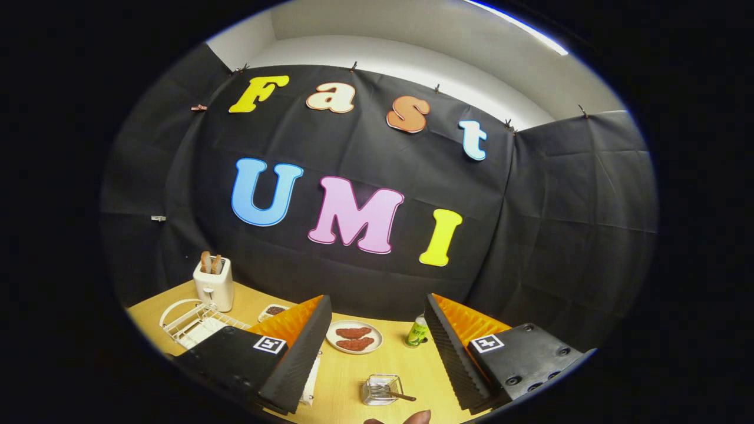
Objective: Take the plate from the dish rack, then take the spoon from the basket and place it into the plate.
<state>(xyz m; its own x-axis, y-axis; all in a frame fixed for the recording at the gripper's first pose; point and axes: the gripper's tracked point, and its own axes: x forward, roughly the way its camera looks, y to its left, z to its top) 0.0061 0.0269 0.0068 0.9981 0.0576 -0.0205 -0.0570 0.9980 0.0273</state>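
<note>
Tongs (377, 330) are held high over a wooden table (341, 377), with two fingers spread wide apart and nothing gripped between them; each finger is wedge-shaped, with a ridged inner face, and each carries one square marker on a bolted block. One small wire basket (382, 389) is seen low between the fingers, square and see-through, and one spoon (398, 394) lies in it, with its handle sticking out over the rim toward the right finger. One round pale plate (354, 337) is set flat on the table beyond the basket, just ahead of the left finger's tip; two flat reddish-brown pieces (354, 338) are lying on it. One small green bottle (417, 332) stands upright beside the right finger's tip, with a pale cap. One white wire rack (191, 321) with curved loops is placed to the left, partly hidden by the left finger; something flat and white lies in it, but what it is cannot be told. One white boxy toaster (214, 284) stands behind the rack, with two brown slices (210, 262) poking up from its top. One small pale dish (273, 310) with dark contents sits between the toaster and the left finger. A fingertip (417, 417) is seen nearest, below the basket.
</note>
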